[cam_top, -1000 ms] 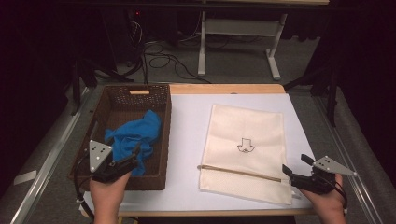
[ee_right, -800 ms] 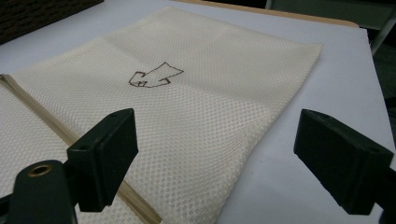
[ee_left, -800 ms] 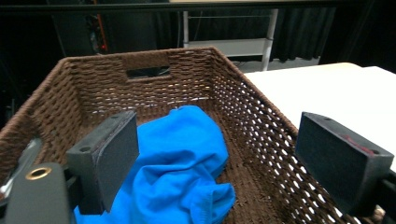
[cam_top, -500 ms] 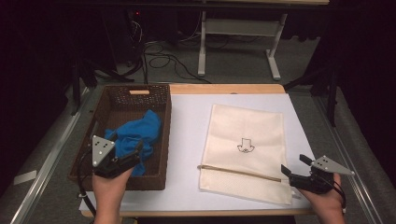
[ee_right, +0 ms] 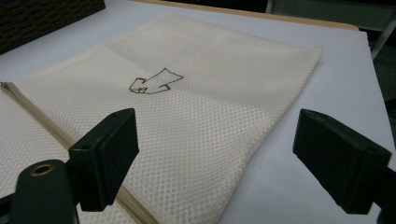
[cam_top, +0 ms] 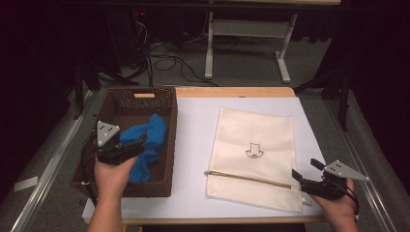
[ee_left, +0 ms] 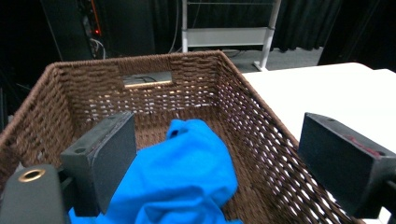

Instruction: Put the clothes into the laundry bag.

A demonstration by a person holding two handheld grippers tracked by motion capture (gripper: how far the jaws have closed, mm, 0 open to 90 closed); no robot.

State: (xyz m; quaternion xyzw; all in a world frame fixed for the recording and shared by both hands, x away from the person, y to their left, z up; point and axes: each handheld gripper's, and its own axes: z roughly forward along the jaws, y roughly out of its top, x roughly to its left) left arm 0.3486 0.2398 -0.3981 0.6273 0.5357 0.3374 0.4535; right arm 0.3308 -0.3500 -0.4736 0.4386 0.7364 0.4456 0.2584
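Left gripper: your left gripper [cam_top: 138, 146] hangs inside the basket, jaws wide apart, nothing between the pads; the blue cloth lies under and just ahead of them.
Blue cloth: the blue cloth [ee_left: 187, 172] sits crumpled on the basket floor, toward the near half, its far edge against the right wall. You appear to be lining up over the bunched part, which gives the jaws a fold to pinch.
Basket: the basket [cam_top: 124, 99], brown and woven, stands at the left edge of the table, long side running away from you, handle slot in the far wall. Its high walls leave you an approach from above.
Right gripper: your right gripper [cam_top: 303, 171] rests at the near right corner of the bag, jaws apart and empty, pointing across the fabric.
Bag: the bag [cam_top: 261, 130], cream mesh with a small drawn mark, lies flat at the middle right, well apart from the basket. Its zip [ee_right: 56, 135] runs across the near end and looks shut; judged from this, your right hand waits there to open or steady it for the cloth.
Surface: a white sheet [cam_top: 193, 130] covers the table; a wooden edge [cam_top: 232, 92] shows at the far side.
Room: dark, with black curtains, a white desk frame [cam_top: 246, 34] and loose cables [cam_top: 169, 63] on the grey floor beyond.
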